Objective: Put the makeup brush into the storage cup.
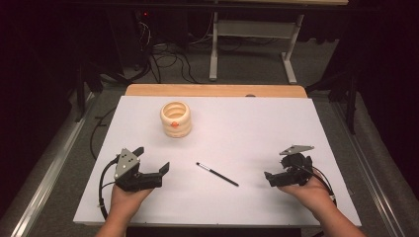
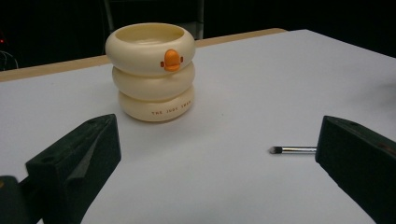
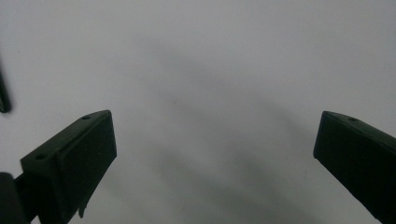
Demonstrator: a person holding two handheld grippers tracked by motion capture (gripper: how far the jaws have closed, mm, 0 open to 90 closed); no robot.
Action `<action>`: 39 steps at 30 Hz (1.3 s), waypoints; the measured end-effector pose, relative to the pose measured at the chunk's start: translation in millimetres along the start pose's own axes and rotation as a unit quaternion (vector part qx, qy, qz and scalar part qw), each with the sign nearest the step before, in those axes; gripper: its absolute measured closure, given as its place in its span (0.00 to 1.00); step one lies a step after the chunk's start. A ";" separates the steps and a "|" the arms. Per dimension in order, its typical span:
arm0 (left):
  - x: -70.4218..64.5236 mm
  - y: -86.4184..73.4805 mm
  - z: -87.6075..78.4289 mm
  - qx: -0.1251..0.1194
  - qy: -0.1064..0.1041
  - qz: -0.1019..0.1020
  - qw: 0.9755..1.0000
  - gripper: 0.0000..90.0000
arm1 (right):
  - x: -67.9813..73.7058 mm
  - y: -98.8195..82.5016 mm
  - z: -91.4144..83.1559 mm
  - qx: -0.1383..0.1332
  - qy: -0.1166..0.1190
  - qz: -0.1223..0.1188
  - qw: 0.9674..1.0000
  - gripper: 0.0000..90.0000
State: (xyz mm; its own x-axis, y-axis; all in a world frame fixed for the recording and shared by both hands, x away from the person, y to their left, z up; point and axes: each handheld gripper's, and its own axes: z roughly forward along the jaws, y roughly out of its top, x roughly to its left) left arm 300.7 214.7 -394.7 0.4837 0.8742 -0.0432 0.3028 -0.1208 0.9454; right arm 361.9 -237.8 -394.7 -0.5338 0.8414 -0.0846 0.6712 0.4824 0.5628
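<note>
While both grippers rest apart-fingered — left gripper (image 1: 152, 159), right gripper (image 1: 274, 174) — brush (image 1: 217, 174) lies between.

Brush (image 2: 293, 150) handle is hidden behind the left gripper's jaw; tiny lettering on the cup (image 2: 150, 70) is unreadable.

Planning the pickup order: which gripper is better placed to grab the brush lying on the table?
Probably the left gripper: its open jaws point toward the brush, whose tip shows between them. The right gripper faces bare table.

I'm seeing a cream ringed cup (image 1: 175, 119) standing upright at far left; a thin black brush (image 1: 217, 174) is lying mid-table, well apart.
</note>
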 end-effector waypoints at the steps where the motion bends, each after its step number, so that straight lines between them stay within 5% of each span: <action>1: -0.3 0.0 0.0 0.000 0.000 0.001 1.000 0.01 | 0.0 0.0 0.0 0.000 0.000 0.000 1.000 0.01; 16: -0.1 -0.5 0.0 -0.002 -0.003 0.002 1.000 0.01 | 5.9 5.7 1.7 0.068 -0.006 -0.045 0.997 0.02; 31: 0.5 0.0 -0.7 -0.005 -0.003 0.002 1.000 0.01 | 8.0 10.7 0.5 0.143 -0.012 -0.078 0.987 0.06; 39: 0.3 -0.1 -0.4 -0.004 -0.003 0.005 1.000 0.01 | 12.3 21.9 -0.3 0.182 -0.002 -0.111 0.977 0.09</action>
State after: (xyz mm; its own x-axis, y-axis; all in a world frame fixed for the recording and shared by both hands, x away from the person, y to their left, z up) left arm 300.4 215.2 -394.7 0.4913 0.8703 -0.0357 0.2917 -0.1258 0.9482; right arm 369.9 -216.9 -383.2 -0.6857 0.7066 -0.1748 0.6778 0.7074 0.2005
